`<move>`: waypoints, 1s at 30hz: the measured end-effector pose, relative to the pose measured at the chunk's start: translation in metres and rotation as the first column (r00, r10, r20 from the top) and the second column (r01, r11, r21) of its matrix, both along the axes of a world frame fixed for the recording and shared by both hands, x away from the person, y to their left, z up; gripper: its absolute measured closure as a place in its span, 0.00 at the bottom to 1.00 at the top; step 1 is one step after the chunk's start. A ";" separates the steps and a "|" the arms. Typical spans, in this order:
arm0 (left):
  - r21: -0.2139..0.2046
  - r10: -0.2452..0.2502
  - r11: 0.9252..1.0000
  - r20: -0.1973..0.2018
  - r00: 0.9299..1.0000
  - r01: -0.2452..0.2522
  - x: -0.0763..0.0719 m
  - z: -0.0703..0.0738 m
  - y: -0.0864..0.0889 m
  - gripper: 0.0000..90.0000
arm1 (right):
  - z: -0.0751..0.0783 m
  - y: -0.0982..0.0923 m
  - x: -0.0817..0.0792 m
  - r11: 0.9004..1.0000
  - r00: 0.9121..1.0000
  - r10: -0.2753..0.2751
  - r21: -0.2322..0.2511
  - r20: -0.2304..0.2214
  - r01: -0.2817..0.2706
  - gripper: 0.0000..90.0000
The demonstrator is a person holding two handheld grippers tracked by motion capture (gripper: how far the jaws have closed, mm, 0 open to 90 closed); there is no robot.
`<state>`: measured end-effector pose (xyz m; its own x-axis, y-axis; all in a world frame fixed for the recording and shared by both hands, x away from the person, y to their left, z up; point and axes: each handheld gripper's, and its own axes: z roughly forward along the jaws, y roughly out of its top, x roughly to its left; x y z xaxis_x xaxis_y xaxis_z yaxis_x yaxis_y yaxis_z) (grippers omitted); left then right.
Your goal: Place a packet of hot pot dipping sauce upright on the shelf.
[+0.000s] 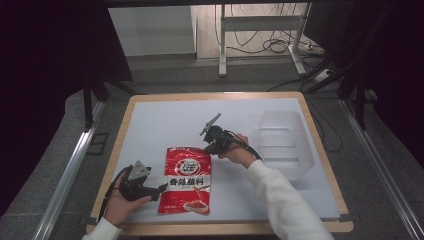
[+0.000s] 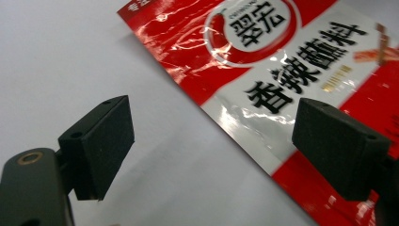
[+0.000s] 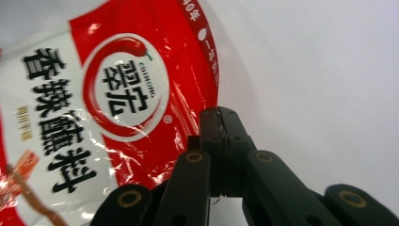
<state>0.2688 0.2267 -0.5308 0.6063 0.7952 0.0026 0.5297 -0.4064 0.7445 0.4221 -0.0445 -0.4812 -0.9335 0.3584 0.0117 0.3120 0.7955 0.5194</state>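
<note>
**Red sauce packet flat on the white mat**

The packet is a glossy red pouch with a white band of bold black characters and a round white logo with a red chilli; its foil is creased and shiny. It lies flat, well left of the clear plastic tub. The right gripper sits at the packet's top right corner, jaws pressed together on that edge. The left gripper rests at the packet's left edge, jaws wide apart and holding nothing.
</note>
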 end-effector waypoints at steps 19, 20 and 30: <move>-0.135 -0.034 0.990 -0.020 0.999 0.031 0.073 -0.001 -0.005 0.25 | 0.020 -0.008 -0.039 0.987 0.990 0.127 0.086 0.059 -0.132 0.99; -0.137 -0.040 0.990 -0.019 0.999 0.037 0.075 -0.001 -0.007 0.26 | 0.021 -0.008 -0.040 0.987 0.990 0.130 0.083 0.059 -0.134 0.99; -0.130 -0.079 0.988 0.028 0.996 0.082 0.076 -0.001 -0.011 0.51 | 0.017 -0.011 -0.039 0.988 0.990 0.127 0.076 0.060 -0.132 0.98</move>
